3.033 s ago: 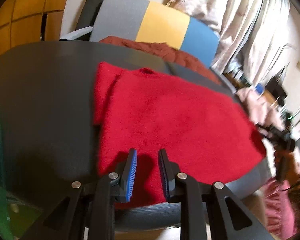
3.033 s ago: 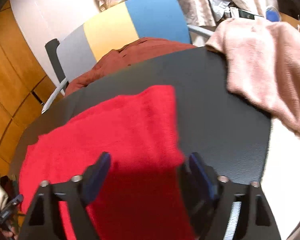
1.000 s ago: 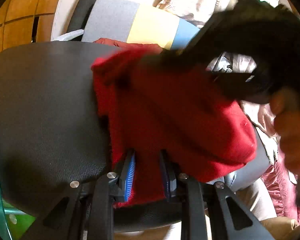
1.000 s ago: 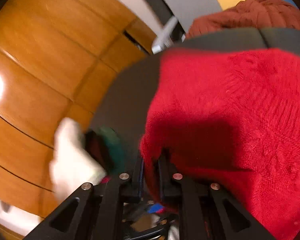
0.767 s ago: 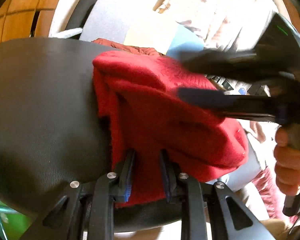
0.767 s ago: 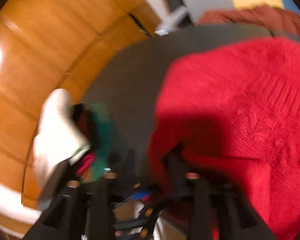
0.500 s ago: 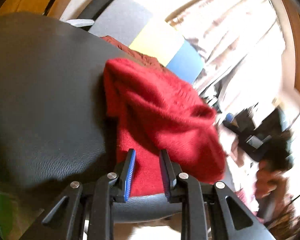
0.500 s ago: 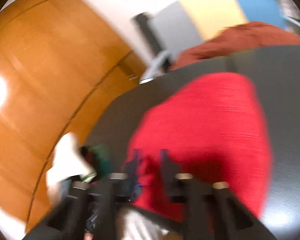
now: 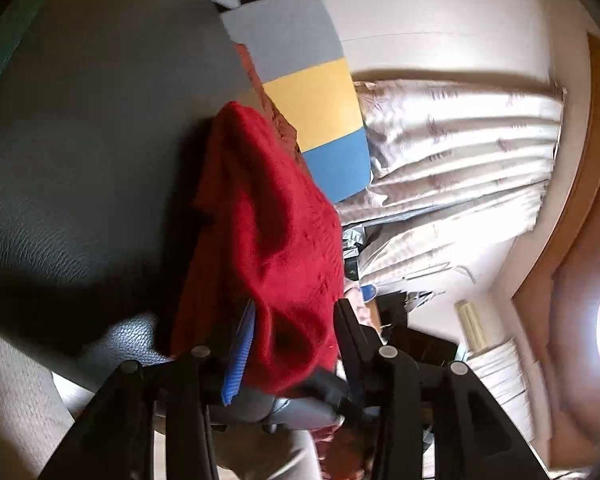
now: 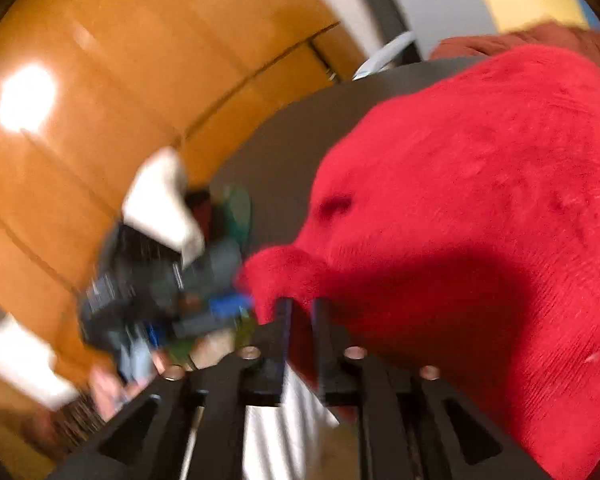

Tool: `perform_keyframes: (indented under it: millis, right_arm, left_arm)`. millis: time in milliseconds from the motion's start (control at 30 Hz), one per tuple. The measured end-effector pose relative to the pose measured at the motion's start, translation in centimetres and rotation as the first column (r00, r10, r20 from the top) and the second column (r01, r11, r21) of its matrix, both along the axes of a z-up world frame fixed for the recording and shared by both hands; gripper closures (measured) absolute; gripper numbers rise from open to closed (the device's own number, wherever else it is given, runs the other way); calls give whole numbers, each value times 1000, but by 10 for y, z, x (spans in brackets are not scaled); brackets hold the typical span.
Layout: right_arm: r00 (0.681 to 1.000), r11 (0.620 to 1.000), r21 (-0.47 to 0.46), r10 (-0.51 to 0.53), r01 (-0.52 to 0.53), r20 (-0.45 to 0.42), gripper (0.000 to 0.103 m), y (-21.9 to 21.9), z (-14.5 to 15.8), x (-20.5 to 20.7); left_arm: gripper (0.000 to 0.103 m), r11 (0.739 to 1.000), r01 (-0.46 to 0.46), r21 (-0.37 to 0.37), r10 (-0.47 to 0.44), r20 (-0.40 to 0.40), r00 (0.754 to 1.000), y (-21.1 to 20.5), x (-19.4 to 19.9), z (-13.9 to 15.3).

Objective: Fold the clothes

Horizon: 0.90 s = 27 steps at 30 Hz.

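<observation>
Over the dark counter (image 9: 80, 128), the right gripper (image 10: 300, 312) pinches the red sweater (image 9: 268, 216) edge, while the left gripper (image 9: 296, 340) stands parted around its bunched fabric.

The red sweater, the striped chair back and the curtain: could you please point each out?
red sweater (image 9: 276, 232): left wrist view, knit middle.
striped chair back (image 9: 316, 100): left wrist view, yellow band.
curtain (image 9: 460, 148): left wrist view, pale folds.

Fuzzy knit red sweater (image 9: 268, 240); grained matt leather-look table (image 9: 80, 140); glossy wood panelling (image 10: 100, 60)
</observation>
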State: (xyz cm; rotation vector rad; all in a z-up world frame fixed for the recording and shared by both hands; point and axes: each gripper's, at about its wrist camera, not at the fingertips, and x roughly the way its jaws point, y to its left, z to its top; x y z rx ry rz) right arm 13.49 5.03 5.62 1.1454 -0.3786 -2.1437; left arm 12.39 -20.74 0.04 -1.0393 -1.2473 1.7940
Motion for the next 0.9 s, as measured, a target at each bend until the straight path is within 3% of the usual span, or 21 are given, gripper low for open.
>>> perform_keyframes:
  millis: [33, 133, 233, 300, 433, 567, 600, 667, 767, 900]
  right_arm:
    - [1000, 1000, 20, 11, -10, -2, 62, -2, -4, 6]
    - [1000, 1000, 3, -6, 6, -18, 59, 6, -8, 21]
    - [998, 999, -20, -50, 49, -39, 48, 24, 2, 39]
    - [992, 993, -26, -118, 117, -32, 46, 44, 2, 47]
    - [967, 967, -37, -253, 253, -18, 46, 83, 2, 62]
    - [924, 923, -47, -383, 383, -1, 38, 123, 2, 78]
    - [910, 909, -48, -415, 414, 3, 38, 133, 2, 82]
    - [879, 878, -52, -476, 476, 12, 37, 153, 2, 89]
    - [844, 837, -114, -527, 535, 99, 37, 165, -11, 78]
    - [827, 798, -219, -528, 561, 194, 37, 177, -25, 69]
  left_arm:
    - [63, 1000, 13, 0, -13, 16, 1000, 1, -1, -2]
    - [63, 996, 84, -7, -84, 17, 996, 15, -5, 1]
    - [63, 986, 133, -101, -134, -11, 991, 31, -12, 19]
    - [62, 973, 141, -181, -147, -18, 989, 40, -17, 30]
    - [62, 909, 89, -407, -95, 6, 995, 39, -28, 49]
    - [62, 848, -61, -527, 43, -47, 998, 6, -21, 71]
    - [62, 836, -111, -538, 79, -84, 993, -3, -18, 80]
    - [62, 855, -127, -503, 76, -120, 990, -12, -12, 91]
    - [62, 872, -52, -487, 2, -104, 995, -3, -17, 96]
    - [62, 837, 49, -545, -96, -58, 994, 32, -29, 89]
